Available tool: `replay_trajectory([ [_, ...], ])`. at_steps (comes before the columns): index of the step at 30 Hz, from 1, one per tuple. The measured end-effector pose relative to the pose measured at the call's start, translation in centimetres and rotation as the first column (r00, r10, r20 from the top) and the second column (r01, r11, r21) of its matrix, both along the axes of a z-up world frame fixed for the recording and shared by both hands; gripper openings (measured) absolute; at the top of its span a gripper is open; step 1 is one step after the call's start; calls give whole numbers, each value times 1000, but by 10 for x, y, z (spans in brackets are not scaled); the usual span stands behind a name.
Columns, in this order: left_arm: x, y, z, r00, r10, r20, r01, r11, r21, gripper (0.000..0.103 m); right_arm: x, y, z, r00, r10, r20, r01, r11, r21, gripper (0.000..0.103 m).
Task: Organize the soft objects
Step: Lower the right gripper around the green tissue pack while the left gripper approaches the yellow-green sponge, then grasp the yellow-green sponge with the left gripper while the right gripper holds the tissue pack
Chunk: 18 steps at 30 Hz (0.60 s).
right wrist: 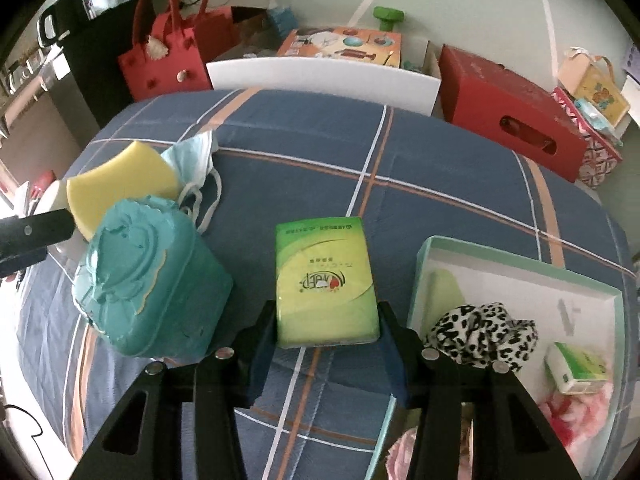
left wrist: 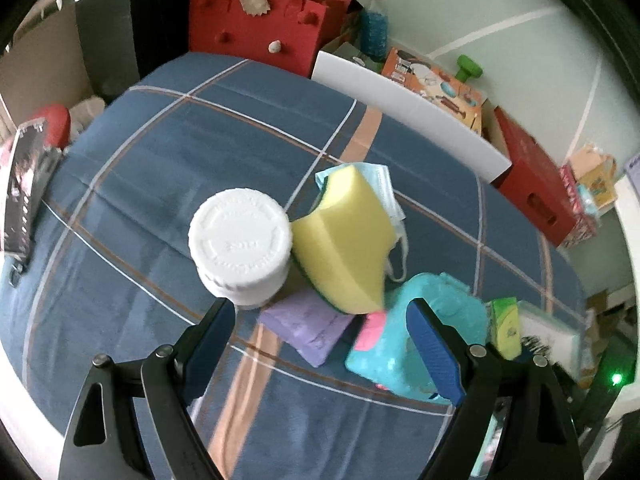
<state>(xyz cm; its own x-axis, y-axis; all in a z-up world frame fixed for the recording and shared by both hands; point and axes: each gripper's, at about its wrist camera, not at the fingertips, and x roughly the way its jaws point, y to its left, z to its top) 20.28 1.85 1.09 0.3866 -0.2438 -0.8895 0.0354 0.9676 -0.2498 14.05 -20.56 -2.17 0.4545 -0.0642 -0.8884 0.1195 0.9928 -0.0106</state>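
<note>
A table covered by a blue plaid cloth [right wrist: 312, 152] is seen from two cameras, one on each hand-held gripper.

The right gripper [right wrist: 328, 340] has its jaws pinching the near end of a green tissue pack [right wrist: 326, 280], one pad against each long side. The pack points away from the camera, over the cloth. To its right sits an open box with a pale green rim [right wrist: 516, 258] and a white inside. In the box lie a leopard-print scrunchie [right wrist: 480, 334], a smaller green tissue pack [right wrist: 580, 368] and something fluffy and pink [right wrist: 576, 412].

To the left of the held pack stands a teal case [right wrist: 148, 280] with a raised pattern on its lid. Behind it, a yellow sponge [right wrist: 120, 184] leans against a light blue face mask [right wrist: 192, 160] with white ear loops.

The left gripper [left wrist: 320, 344] has its jaws spread wide with nothing between them. It hangs above a purple pad [left wrist: 308, 328] lying flat on the cloth. Just beyond are a white jar with a ribbed lid [left wrist: 240, 236], touching the sponge, and the teal case to the right.

At the far edge of the table stand a red felt bag [right wrist: 168, 60] and a red cardboard box [right wrist: 508, 112].
</note>
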Motion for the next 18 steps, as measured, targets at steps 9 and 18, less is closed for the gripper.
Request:
replay_trajectory([
  [9,5,-3,-11,998,44,-42,-48,994,-102,80,-4,0,8,1000,-9,20,9,1000,-18,51],
  [18,11,-10,-23,994,83,-70,-95,978,-186,77,-13,-4,18,999,-22,45,23,1000,-22,51],
])
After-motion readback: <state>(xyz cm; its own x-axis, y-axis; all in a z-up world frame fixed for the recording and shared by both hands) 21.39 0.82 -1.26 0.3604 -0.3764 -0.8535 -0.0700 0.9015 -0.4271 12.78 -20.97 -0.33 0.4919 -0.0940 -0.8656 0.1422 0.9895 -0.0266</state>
